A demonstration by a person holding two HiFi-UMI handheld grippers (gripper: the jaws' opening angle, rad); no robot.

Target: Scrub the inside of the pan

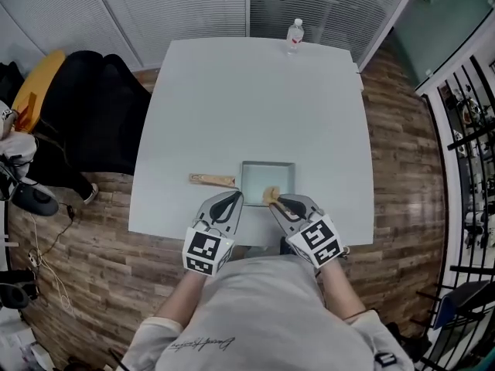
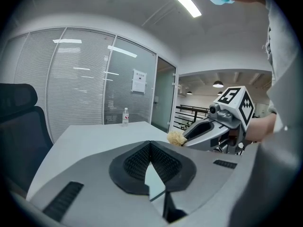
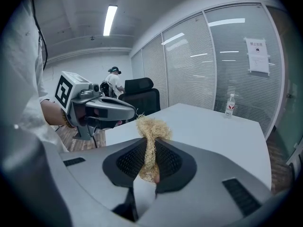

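A square grey pan (image 1: 267, 178) with a wooden handle (image 1: 213, 180) pointing left sits near the table's front edge. My right gripper (image 1: 275, 200) is shut on a tan fibre scrubber (image 1: 271, 195) at the pan's near rim. In the right gripper view the scrubber (image 3: 152, 131) is pinched between the jaws of the right gripper (image 3: 150, 143). My left gripper (image 1: 234, 198) is shut with nothing in it, its tip at the pan's near left corner. The left gripper view shows the left gripper (image 2: 150, 145) with its jaws together, and the scrubber (image 2: 176, 137) beside it.
The white table (image 1: 255, 91) carries a clear water bottle (image 1: 295, 35) at its far edge. A black chair with clothing (image 1: 93, 114) stands at the left. Glass partitions with blinds (image 3: 222, 65) run behind. A person (image 3: 115, 79) stands far off in the room.
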